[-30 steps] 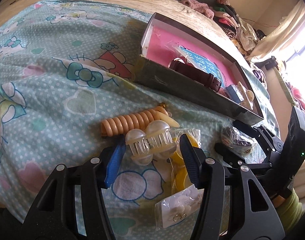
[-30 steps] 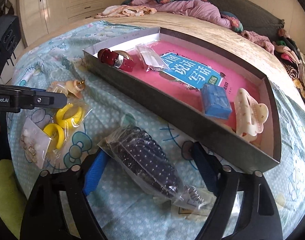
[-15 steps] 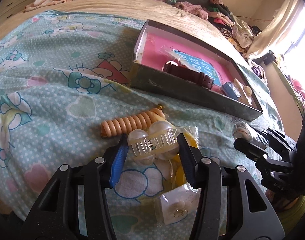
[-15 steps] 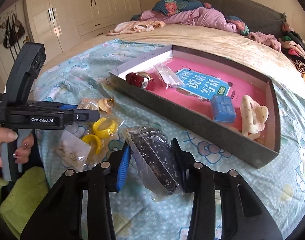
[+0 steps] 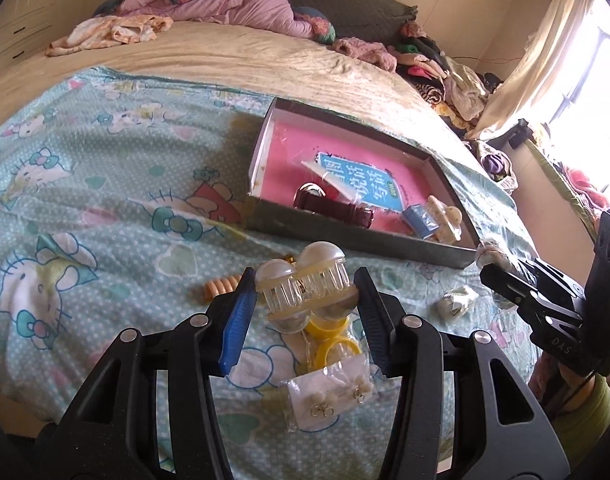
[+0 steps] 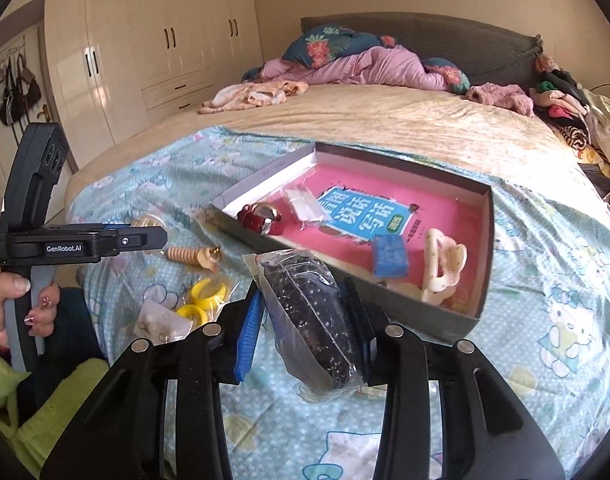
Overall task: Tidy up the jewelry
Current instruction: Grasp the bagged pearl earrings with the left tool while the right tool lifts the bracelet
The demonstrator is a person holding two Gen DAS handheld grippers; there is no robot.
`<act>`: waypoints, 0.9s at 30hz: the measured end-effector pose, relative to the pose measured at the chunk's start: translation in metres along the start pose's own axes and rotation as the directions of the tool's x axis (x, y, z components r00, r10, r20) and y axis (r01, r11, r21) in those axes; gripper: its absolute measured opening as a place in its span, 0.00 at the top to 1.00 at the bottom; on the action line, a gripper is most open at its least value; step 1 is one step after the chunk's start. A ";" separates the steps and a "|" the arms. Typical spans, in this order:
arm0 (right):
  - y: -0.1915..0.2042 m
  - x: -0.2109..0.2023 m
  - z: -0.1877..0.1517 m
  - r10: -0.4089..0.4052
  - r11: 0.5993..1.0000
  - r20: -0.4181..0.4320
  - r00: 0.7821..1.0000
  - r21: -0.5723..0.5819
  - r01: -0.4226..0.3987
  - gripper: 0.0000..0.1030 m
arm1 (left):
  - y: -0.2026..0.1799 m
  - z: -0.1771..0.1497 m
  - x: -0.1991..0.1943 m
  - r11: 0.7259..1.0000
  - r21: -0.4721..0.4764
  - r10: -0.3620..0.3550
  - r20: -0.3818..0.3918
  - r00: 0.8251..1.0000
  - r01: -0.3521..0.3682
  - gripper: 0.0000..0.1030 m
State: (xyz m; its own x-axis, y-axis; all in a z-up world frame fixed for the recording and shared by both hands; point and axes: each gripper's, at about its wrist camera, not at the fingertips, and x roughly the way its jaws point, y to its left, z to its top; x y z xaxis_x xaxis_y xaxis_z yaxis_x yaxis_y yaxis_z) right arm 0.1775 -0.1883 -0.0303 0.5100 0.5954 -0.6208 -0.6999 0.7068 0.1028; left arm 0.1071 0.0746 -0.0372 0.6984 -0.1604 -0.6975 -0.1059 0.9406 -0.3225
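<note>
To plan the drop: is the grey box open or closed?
Open. The grey box has no lid on; its pink floor and the watch inside show.

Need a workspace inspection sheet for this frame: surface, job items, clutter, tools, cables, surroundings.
Surface: bed with cartoon-print sheet, wrinkled.
Job's things: open box holds red watch, blue packet, cream hair claw, clear sachet. On the sheet: coil hair tie, yellow rings, earring card, small wrapped item.
Clutter: clothes pile at the bed's far right, bedding at the headboard.
Grippers: left tool shut on pearl hair claw; right tool shut on bagged dark hair clip; both lifted off the sheet.
Cables: nothing seen.
Surroundings: wardrobe, hanging bags, curtained window.
</note>
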 end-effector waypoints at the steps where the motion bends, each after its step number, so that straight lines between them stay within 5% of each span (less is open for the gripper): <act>1: -0.002 -0.003 0.001 -0.005 1.000 0.007 1.000 0.002 0.005 0.64 | -0.002 0.002 0.000 1.000 0.001 -0.003 0.000 1.000 0.003 0.60; 27: -0.053 -0.014 0.013 -0.076 0.994 0.066 0.995 0.083 0.071 0.69 | -0.033 0.047 0.065 0.992 0.110 0.060 -0.030 0.998 -0.057 0.60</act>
State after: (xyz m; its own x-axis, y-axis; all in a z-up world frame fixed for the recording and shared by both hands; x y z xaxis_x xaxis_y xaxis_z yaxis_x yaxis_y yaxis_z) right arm 0.2138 -0.2297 -0.0172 0.5938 0.5635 -0.5744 -0.6183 0.7764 0.1224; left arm 0.1893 0.0474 -0.0420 0.6689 -0.1124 -0.7348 -0.0669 0.9754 -0.2102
